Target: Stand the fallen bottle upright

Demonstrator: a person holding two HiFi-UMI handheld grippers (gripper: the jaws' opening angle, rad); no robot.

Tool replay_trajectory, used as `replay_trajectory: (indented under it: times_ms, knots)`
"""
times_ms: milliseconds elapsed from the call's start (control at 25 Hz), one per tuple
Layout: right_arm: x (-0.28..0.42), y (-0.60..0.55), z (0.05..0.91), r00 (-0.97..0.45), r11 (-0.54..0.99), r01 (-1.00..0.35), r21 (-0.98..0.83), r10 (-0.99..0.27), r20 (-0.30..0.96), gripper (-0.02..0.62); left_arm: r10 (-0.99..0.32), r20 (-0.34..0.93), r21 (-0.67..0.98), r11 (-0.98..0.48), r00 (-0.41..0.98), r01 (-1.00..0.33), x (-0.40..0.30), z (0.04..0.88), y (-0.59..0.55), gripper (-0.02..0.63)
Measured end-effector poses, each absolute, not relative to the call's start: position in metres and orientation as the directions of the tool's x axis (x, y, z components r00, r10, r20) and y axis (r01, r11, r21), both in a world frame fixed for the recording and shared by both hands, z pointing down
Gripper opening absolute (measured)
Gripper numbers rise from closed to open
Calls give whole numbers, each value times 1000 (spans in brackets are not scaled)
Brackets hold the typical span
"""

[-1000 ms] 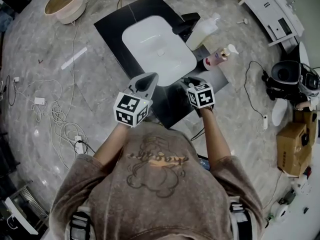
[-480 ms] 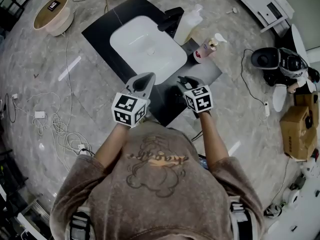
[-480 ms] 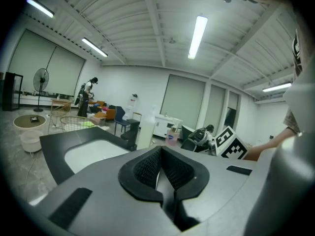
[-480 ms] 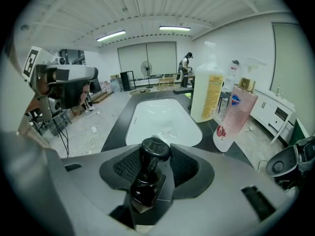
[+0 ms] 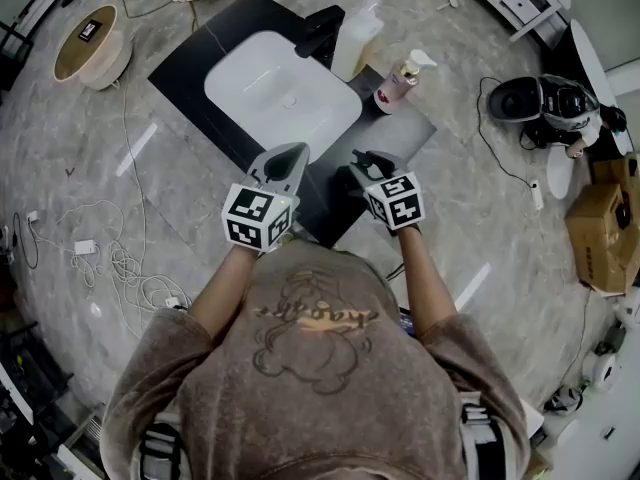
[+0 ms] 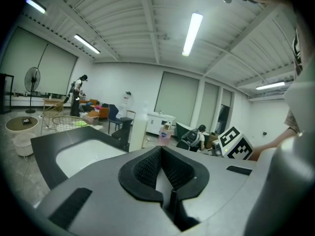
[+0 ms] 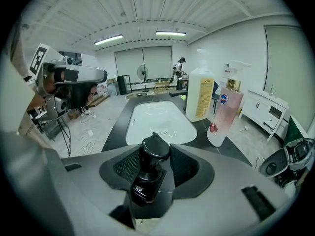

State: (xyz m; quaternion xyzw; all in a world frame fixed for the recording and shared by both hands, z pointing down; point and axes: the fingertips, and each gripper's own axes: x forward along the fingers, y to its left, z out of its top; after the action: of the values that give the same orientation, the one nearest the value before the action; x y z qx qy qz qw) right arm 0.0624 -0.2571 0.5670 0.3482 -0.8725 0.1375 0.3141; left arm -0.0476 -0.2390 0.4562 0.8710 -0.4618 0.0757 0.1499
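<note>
A small black bottle (image 7: 152, 168) with a round cap sits between the pads of my right gripper (image 7: 156, 156), which is shut on it, cap pointing away from the camera. In the head view the right gripper (image 5: 363, 165) holds this dark bottle (image 5: 358, 176) over the black counter (image 5: 400, 128), just in front of the white basin (image 5: 280, 93). My left gripper (image 5: 289, 155) hovers beside it at the basin's near edge. Its jaws taper together, with nothing between them in the left gripper view (image 6: 161, 157).
A black faucet (image 5: 322, 30) stands behind the basin, with a tall white bottle (image 5: 355, 36) and a pink pump bottle (image 5: 397, 83) upright to its right. Cables (image 5: 120, 263) lie on the marble floor at left. Cardboard boxes (image 5: 605, 233) and a seated person (image 5: 565, 108) are at right.
The counter, basin and bottles have drifted up and left in the head view. Both grippers shifted slightly relative to the basin. The right gripper keeps its hold on the black bottle.
</note>
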Motion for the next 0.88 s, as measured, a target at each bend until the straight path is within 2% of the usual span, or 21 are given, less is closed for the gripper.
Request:
replay_trajectory:
  times_ms: [880]
  knots:
    - [51,-216,566,-594,718,-693,-72,-511,621,179,-723,283,199,-599,630,-776,-13,460,-239,8]
